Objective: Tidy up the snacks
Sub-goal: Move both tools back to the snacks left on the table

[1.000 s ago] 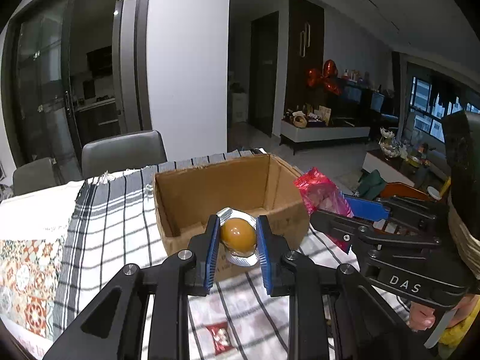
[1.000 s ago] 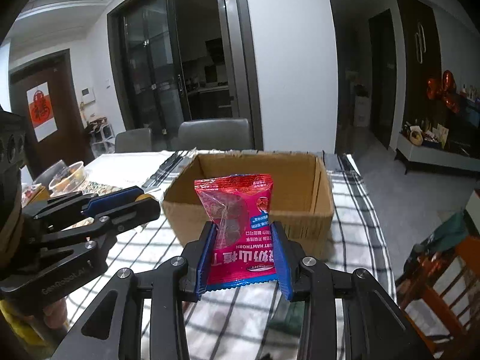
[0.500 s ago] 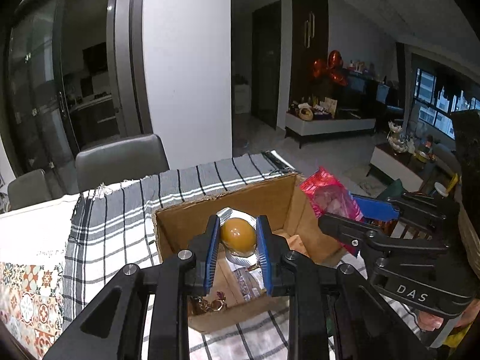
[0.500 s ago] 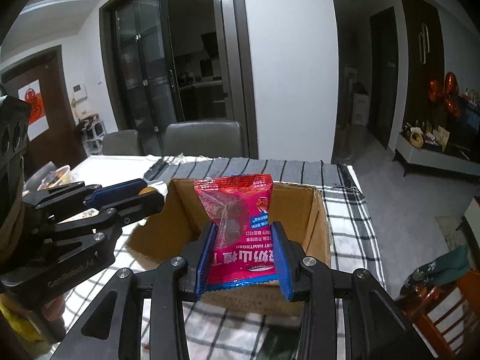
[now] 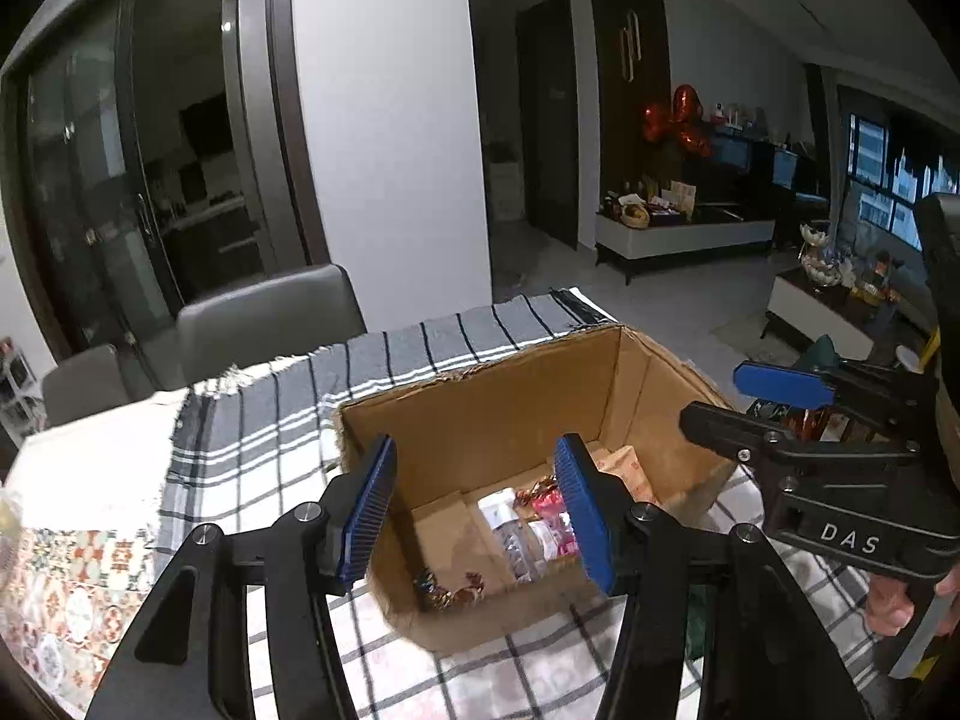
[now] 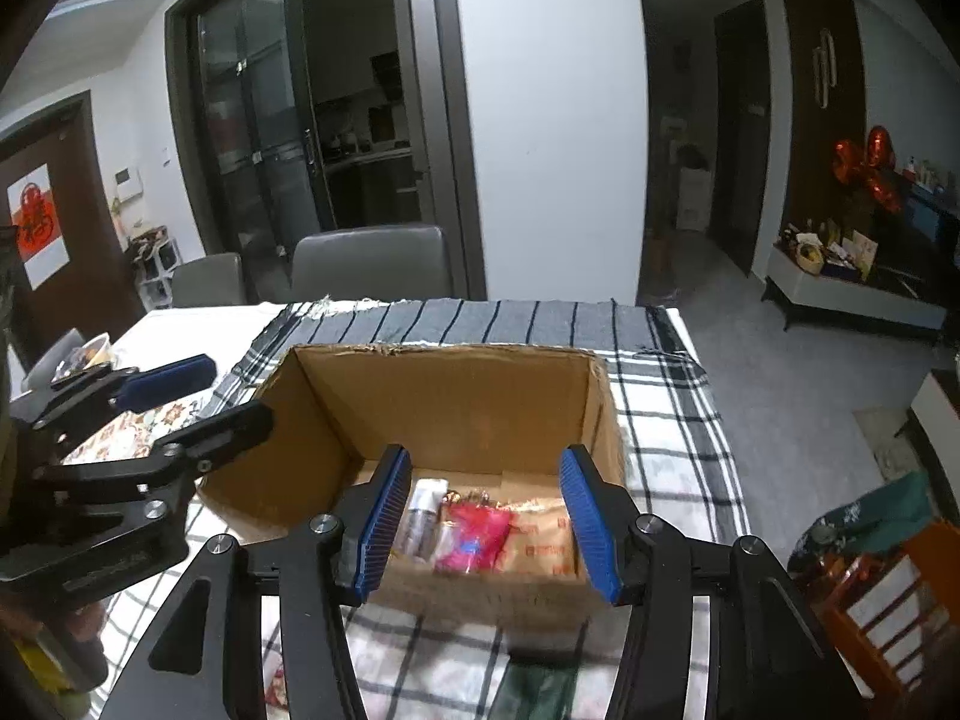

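An open cardboard box (image 5: 516, 396) stands on the checked tablecloth and also shows in the right wrist view (image 6: 456, 402). Several wrapped snacks lie on its floor, among them a red packet (image 6: 474, 540), a white packet (image 5: 510, 534) and small sweets (image 5: 447, 585). My left gripper (image 5: 477, 516) is open and empty above the box's near edge. My right gripper (image 6: 486, 522) is open and empty above the box too. Each gripper shows at the side of the other's view: the right gripper (image 5: 786, 402) and the left gripper (image 6: 186, 396).
Grey chairs (image 5: 264, 324) stand at the table's far side. A patterned mat (image 5: 66, 594) lies left of the box. A bowl (image 6: 90, 354) sits at the far left. A dark green item (image 6: 534, 684) lies on the cloth near the front edge.
Both grippers opened over the box. The gold foil-wrapped snack left my left gripper and the red packet left my right gripper; the red packet now lies in the box.
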